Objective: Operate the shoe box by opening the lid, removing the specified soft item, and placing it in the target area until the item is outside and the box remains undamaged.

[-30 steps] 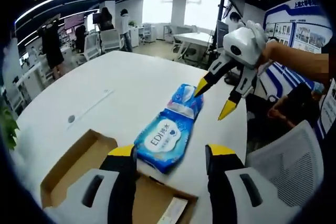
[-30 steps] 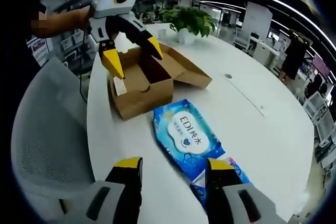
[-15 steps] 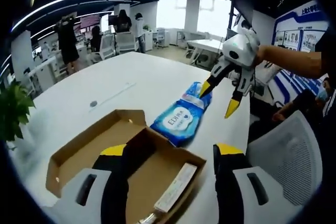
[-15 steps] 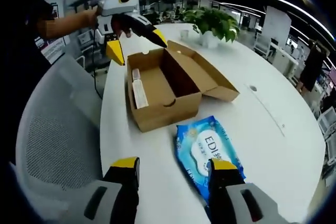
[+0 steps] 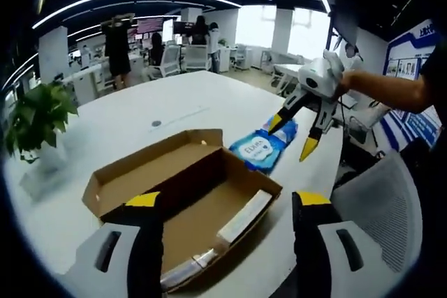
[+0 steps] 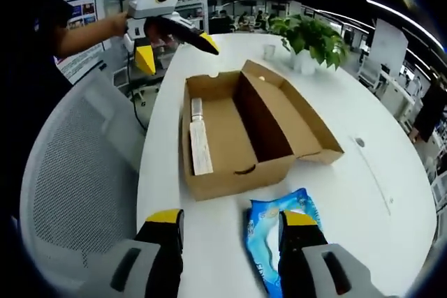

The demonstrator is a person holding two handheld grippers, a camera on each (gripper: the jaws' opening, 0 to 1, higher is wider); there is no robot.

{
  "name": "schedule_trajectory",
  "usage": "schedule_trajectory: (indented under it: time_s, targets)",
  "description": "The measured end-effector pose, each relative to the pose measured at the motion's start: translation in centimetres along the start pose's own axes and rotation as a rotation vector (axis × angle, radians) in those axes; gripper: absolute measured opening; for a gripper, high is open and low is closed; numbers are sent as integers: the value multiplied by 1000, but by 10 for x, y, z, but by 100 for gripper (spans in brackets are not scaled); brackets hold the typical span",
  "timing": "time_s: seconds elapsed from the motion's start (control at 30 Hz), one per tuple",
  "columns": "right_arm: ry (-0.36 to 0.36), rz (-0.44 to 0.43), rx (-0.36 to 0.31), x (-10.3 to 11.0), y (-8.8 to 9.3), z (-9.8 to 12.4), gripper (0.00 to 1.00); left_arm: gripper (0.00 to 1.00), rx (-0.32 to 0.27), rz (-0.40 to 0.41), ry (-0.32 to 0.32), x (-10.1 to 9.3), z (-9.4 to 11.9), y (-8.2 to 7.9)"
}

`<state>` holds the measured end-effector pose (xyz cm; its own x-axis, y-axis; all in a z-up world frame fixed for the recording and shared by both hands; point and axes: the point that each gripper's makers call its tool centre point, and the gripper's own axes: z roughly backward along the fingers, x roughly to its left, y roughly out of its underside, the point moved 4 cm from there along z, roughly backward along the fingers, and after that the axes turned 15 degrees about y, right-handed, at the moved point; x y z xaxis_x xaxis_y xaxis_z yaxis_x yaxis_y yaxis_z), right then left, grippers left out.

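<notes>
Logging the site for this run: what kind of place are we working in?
Most likely an open-plan office. The shoe box sits on a large white table with a potted plant, a mesh office chair stands beside it, and desks stretch behind.

Brown cardboard shoe box lying open on the white worktop, its hinged lid folded back flat beside the tray. Inside, 1 pale strip lies along 1 long wall. Blue soft pack with white label, flat on the worktop just beside 1 short end of the box, outside it.
</notes>
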<state>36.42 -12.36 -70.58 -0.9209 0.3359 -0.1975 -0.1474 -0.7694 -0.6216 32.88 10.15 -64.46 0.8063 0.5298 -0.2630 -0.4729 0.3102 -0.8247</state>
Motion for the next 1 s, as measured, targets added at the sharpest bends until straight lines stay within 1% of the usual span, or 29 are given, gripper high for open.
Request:
schedule_trajectory:
  time_s: [0.17,0.37,0.53,0.67,0.8,1.0]
  targets:
    - [-16,21,-23,4,-15,-9,52,80,-43,32,-44,0,21,6]
    - [-44,60,-31,13,-30,-23,52,81,-64,56,-94,-1,42,15]
    - [-62,87,-37,17,-41,-34,51,82,-102,82,-127,-7,58,19]
    - [-71,98,-43,19,-49,-48,50,82,-106,84,-148,-9,67,23]
    - [-83,120,-41,24,-55,-60,50,83,-121,99,-150,-11,73,24]
    - [-119,142,-17,29,-55,-75,50,83,-140,105,-159,-14,79,24]
